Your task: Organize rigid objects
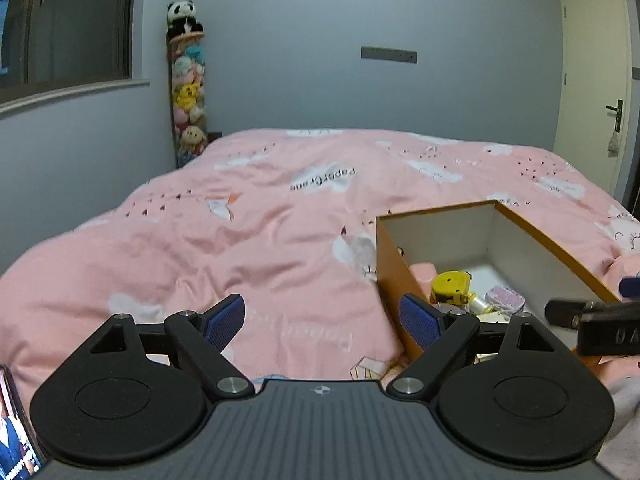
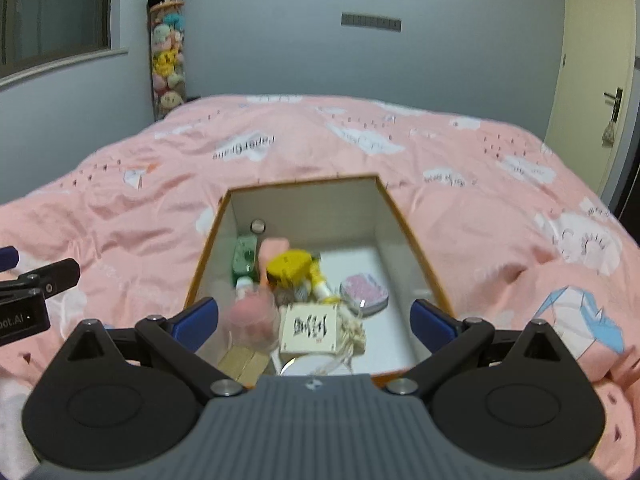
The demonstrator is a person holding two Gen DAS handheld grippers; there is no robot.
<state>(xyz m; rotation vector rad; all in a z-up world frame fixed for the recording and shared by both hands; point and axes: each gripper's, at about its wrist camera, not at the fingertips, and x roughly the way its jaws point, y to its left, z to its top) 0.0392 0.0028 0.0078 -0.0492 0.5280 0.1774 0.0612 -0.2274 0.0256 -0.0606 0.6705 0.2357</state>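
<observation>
An open orange box [image 2: 408,232] with white inner walls sits on the pink bed; it also shows in the left wrist view [image 1: 394,264]. Inside lie a yellow tape measure [image 2: 290,266], a pink-topped tin [image 2: 364,292], a cream box with black writing [image 2: 310,328], a clear cup holding something pink [image 2: 252,318], a green item [image 2: 244,258] and wooden blocks [image 2: 244,364]. My right gripper [image 2: 314,320] is open and empty above the box's near end. My left gripper [image 1: 322,318] is open and empty over the quilt, left of the box.
The pink quilt [image 1: 240,232] covers the whole bed. A tall tube of plush toys [image 1: 188,92] stands in the far corner. A door [image 1: 592,92] is at the right. A phone screen [image 1: 16,428] shows at the lower left.
</observation>
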